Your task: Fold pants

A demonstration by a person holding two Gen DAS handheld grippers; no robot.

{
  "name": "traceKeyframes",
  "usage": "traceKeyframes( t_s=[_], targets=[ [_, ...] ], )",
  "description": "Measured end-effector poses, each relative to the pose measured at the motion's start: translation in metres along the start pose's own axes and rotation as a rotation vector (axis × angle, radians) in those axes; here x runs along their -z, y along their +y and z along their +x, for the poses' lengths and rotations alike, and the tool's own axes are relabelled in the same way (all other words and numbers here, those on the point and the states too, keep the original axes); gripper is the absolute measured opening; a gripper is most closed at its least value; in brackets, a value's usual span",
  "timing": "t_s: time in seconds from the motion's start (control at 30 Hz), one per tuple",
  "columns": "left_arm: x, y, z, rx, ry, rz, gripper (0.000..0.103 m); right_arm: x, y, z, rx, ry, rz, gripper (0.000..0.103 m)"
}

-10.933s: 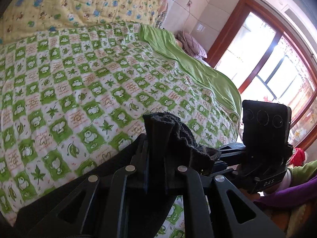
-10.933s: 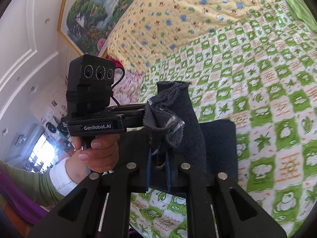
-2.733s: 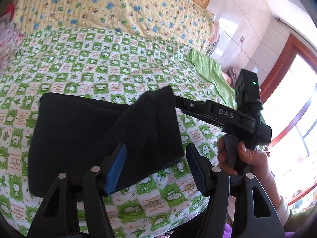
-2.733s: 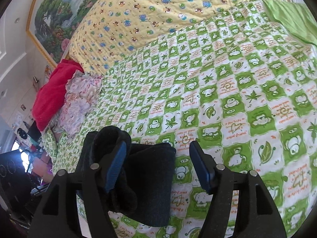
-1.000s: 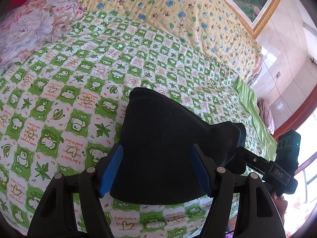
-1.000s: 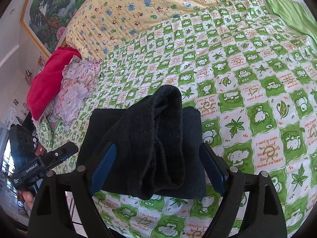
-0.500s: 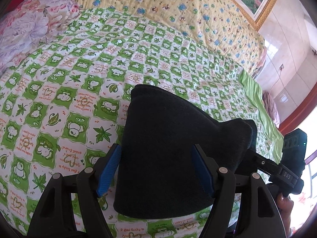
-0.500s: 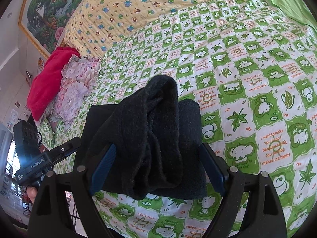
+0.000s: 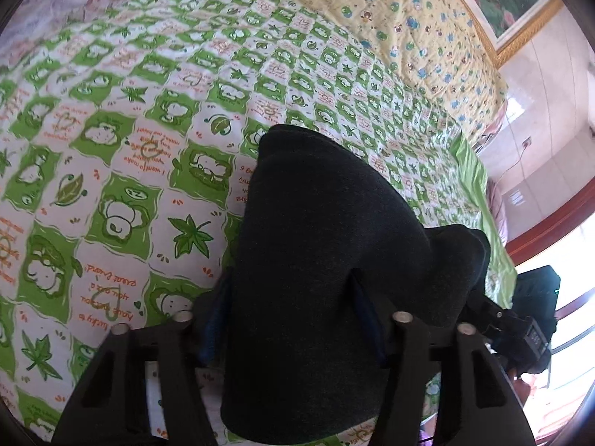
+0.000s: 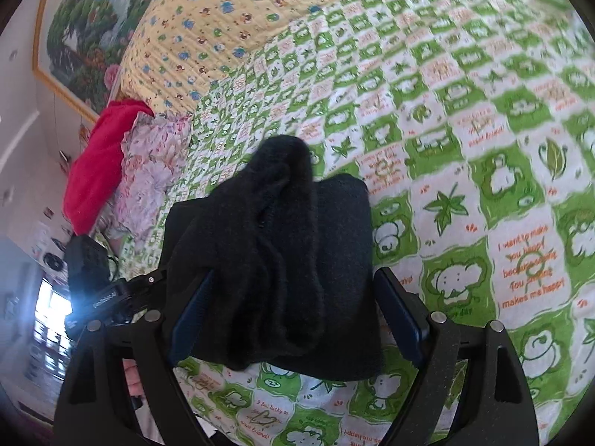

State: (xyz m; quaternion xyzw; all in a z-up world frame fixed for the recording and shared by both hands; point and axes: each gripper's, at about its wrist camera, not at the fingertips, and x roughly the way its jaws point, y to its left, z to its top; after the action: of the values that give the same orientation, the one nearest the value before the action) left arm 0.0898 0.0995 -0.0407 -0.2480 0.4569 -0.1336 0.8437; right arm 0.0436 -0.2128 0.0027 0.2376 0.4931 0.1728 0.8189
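Note:
The black pants (image 9: 319,260) lie folded into a thick bundle on the green-and-white patterned bedspread (image 9: 122,156). My left gripper (image 9: 288,301) straddles the near end of the bundle, its jaws narrowed against the cloth, the blue pads partly hidden by it. In the right wrist view the pants (image 10: 282,260) show a raised rolled fold at the top. My right gripper (image 10: 297,319) is open, with its blue pads either side of the bundle's near edge. Each gripper shows in the other's view: the right gripper (image 9: 528,319), the left gripper (image 10: 108,297).
A yellow quilt (image 10: 223,26) covers the bed's head end. A red garment (image 10: 100,163) and a floral cloth (image 10: 148,174) lie at the bed's left side. A green sheet (image 9: 479,200) runs along the right edge, near a window.
My left gripper has moved closer over the pants and its jaws have narrowed onto the bundle. The right gripper has also moved slightly closer and stays open.

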Motion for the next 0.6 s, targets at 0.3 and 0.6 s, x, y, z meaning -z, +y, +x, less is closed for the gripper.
traceKeyframes(
  t_s=[0.3, 0.6],
  targets=[
    [-0.003, 0.013, 0.008, 0.059, -0.005, -0.055, 0.046, 0.001, -0.008, 0.003, -0.052, 0.036, -0.005, 0.054],
    [-0.001, 0.003, -0.013, 0.060, -0.050, -0.041, 0.031, 0.000, 0.007, -0.009, -0.091, 0.000, -0.042, 0.042]
  ],
)
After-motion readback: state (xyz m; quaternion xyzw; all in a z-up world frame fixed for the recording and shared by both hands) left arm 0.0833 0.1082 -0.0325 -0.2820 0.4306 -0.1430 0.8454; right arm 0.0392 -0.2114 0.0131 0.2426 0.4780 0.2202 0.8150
